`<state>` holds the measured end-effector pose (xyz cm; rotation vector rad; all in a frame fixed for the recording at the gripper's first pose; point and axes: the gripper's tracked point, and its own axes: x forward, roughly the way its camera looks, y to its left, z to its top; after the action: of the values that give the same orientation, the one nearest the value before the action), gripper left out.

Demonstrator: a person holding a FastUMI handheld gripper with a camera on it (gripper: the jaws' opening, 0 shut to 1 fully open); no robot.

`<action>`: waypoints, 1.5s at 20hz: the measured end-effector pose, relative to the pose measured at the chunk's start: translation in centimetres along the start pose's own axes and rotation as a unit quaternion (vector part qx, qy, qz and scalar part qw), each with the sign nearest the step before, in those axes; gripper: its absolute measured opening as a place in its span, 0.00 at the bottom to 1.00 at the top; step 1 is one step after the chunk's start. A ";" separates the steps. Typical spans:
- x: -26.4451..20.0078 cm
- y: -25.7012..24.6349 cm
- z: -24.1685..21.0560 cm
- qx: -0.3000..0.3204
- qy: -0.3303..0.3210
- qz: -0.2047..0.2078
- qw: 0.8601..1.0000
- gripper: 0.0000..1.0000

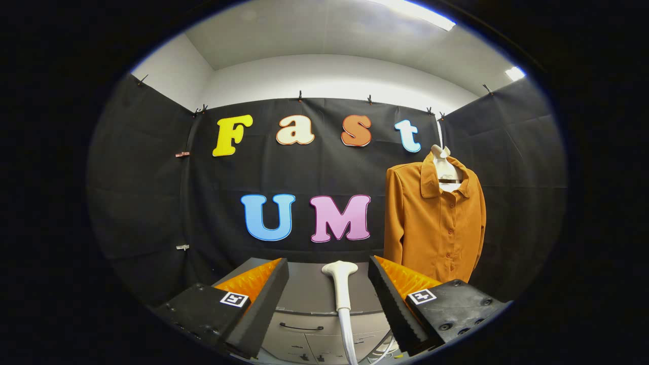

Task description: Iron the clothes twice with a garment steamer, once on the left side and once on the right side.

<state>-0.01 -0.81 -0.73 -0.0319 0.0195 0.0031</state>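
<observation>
An orange button-up shirt [435, 223] hangs on a white hanger [443, 165] against the booth's back wall, beyond my right finger. A white garment steamer head [340, 281] stands upright on the grey cabinet top, its hose running down towards me. It sits between my two fingers and a little ahead of them, with a gap on each side. My gripper [328, 268] is open and touches nothing.
The grey cabinet [309, 296] has a flat top and a drawer with a dark handle [300, 328] below the steamer. Black cloth walls close the booth at the left, back and right.
</observation>
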 end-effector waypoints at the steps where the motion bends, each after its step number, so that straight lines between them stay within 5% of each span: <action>1: 0.0 0.1 0.0 0.000 -0.001 0.000 1.000 0.98; 21: 3.9 1.7 -3.5 -0.001 0.038 -0.057 0.998 0.98; 30: 11.8 0.2 -8.5 -0.011 0.103 -0.024 0.994 0.98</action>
<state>11.62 -0.83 -9.47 -0.0540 0.2248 -0.0481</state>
